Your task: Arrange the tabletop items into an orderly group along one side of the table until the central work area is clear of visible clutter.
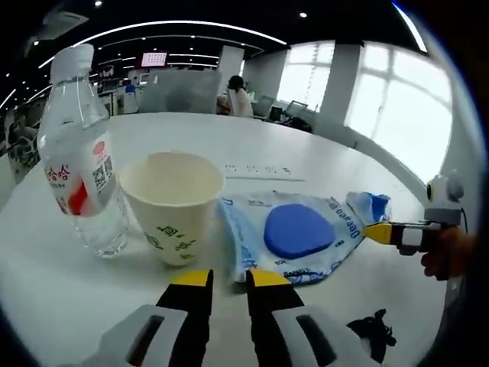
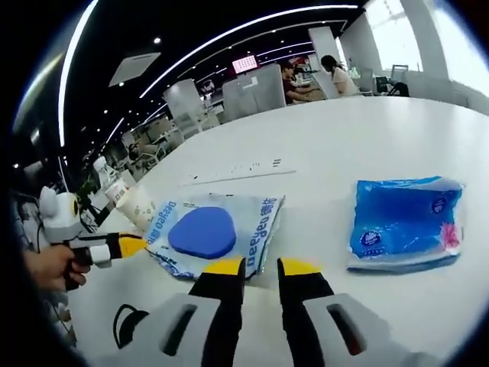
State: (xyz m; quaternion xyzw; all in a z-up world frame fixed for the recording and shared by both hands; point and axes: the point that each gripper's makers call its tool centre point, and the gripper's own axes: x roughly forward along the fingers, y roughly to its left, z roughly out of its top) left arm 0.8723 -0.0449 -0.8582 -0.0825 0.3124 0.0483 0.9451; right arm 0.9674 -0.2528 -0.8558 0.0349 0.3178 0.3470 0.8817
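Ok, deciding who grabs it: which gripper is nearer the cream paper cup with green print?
Left. The left gripper sits just short of the paper cup; the right gripper is beyond the blue-and-white wipes pack, at its far edge.

In the left gripper view we are seeing a water bottle [image 1: 79,153] standing on the surface [image 1: 321,153] at the left, a paper cup [image 1: 174,205] just beside it to the right, and a wipes pack [image 1: 294,233] lying flat right of the cup. In the right gripper view the wipes pack [image 2: 210,232] is lying ahead-left of us, with a tissue pack [image 2: 405,223] lying well apart to its right, and the paper cup [image 2: 137,206] sitting just beyond the wipes pack's left edge.
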